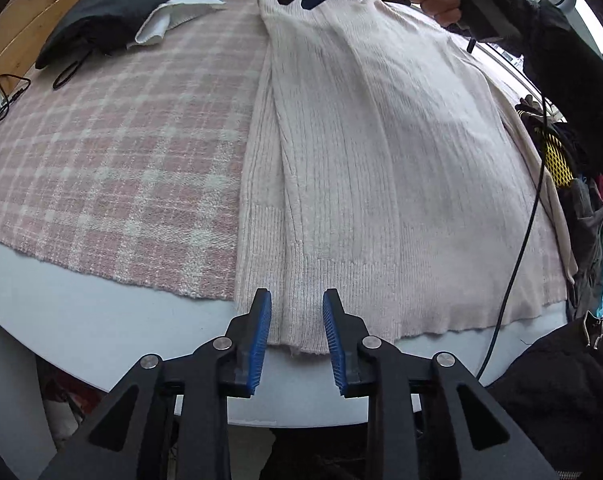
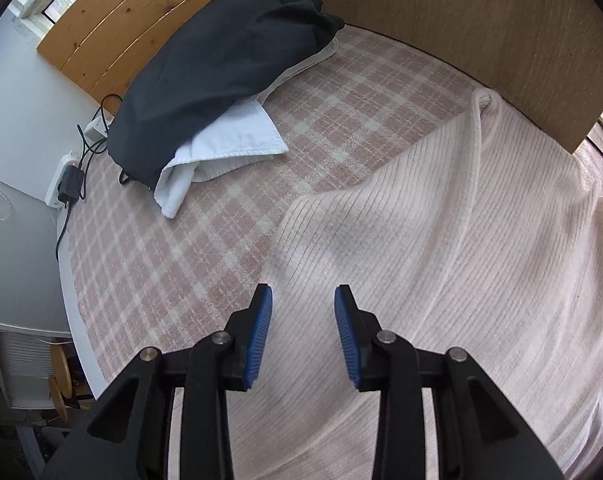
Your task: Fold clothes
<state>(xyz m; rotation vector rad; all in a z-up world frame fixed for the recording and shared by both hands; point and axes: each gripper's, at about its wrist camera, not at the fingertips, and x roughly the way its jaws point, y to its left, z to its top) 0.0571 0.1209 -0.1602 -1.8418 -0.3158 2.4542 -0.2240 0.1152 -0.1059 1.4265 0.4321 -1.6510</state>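
L gripper (image 1: 296,316): jaws apart, empty, over the hem of the pink sweater (image 1: 373,152). R gripper (image 2: 303,314): jaws apart, empty, over its far end. Sweater flat on plaid blanket (image 1: 113,152), 1 side folded in. Judged: between folds; next, re-grip sweater's unfolded edge.

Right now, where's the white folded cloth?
Left wrist view, upper left: the white cloth lies on the plaid blanket, tucked partly under the dark garment, left of the pink sweater.

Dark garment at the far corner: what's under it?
A folded white cloth sticks out from under the dark garment, both on the pink plaid blanket. How far the cloth extends underneath is covered.
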